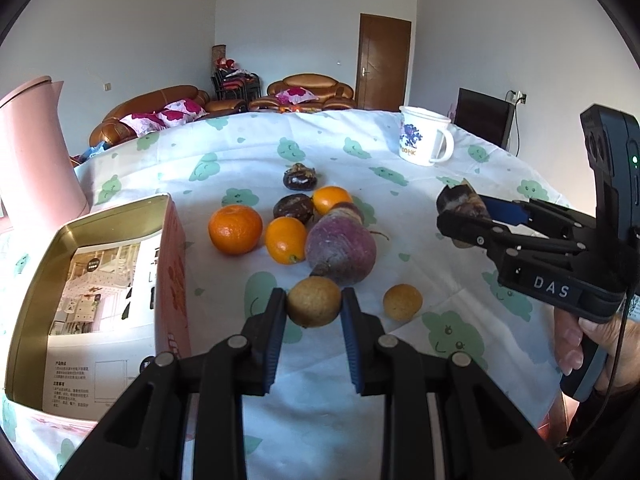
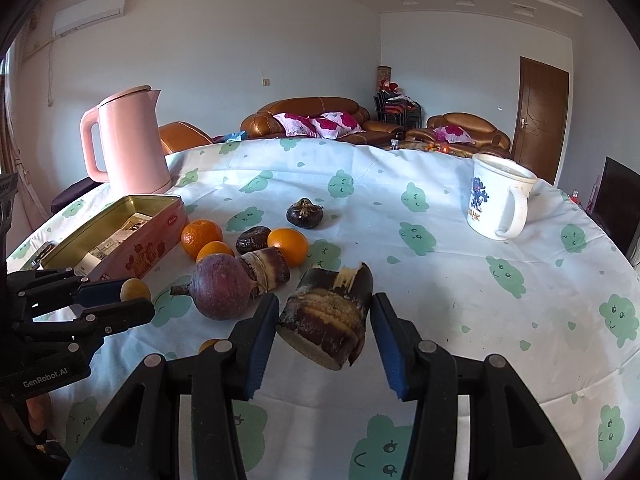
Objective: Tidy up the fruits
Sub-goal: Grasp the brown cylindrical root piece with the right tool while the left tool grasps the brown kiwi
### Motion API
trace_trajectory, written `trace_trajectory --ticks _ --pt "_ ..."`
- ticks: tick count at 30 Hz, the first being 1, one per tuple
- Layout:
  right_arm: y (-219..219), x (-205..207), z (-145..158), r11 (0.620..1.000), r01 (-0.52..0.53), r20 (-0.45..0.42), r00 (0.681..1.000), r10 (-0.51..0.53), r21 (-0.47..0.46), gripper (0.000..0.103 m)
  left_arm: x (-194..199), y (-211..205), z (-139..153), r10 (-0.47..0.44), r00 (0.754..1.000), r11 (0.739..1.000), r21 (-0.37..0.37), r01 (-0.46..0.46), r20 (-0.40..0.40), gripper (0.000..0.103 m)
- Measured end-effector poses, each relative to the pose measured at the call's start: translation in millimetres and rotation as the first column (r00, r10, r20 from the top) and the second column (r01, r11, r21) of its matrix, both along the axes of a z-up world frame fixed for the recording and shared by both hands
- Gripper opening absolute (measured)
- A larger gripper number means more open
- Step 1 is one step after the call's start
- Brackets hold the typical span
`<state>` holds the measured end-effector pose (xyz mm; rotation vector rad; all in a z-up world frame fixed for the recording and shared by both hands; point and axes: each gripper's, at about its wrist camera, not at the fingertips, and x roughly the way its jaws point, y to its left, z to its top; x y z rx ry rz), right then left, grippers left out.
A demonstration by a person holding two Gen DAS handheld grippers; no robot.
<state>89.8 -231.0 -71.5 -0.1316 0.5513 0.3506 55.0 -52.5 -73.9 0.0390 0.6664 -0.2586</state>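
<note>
My left gripper (image 1: 314, 305) is shut on a small round tan fruit (image 1: 314, 307), held just above the tablecloth; the right wrist view shows the same left gripper (image 2: 139, 295) and the fruit (image 2: 135, 289). My right gripper (image 2: 325, 312) is shut on a brown striped cane chunk (image 2: 326, 320), lifted off the table, seen from the side as the right gripper (image 1: 448, 212) with the chunk (image 1: 464, 202). On the cloth lie three oranges (image 1: 235, 229), a purple round root (image 1: 342, 250), dark brown nuts (image 1: 293, 207), another cane piece (image 2: 266, 270) and a second tan fruit (image 1: 402, 302).
An open pink tin (image 1: 116, 216) with a printed leaflet inside stands at the left. A pink kettle (image 2: 132, 140) is behind it. A white mug (image 2: 498, 202) stands at the far right. A hand (image 1: 572, 344) grips the right handle. The table edge curves round behind.
</note>
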Motion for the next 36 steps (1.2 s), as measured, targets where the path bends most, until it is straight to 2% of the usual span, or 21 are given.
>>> trace_trajectory --ticks 14,36 --pt "2 -11 11 0.999 -0.019 0.070 0.997 0.018 0.025 0.049 -12 5 16 0.047 0.992 0.998 0.037 -0.051 0.115 0.029" --pt "8 -26 25 0.998 -0.052 0.160 0.986 0.044 0.046 0.049 -25 7 29 0.084 0.974 0.993 0.062 -0.099 0.208 0.029"
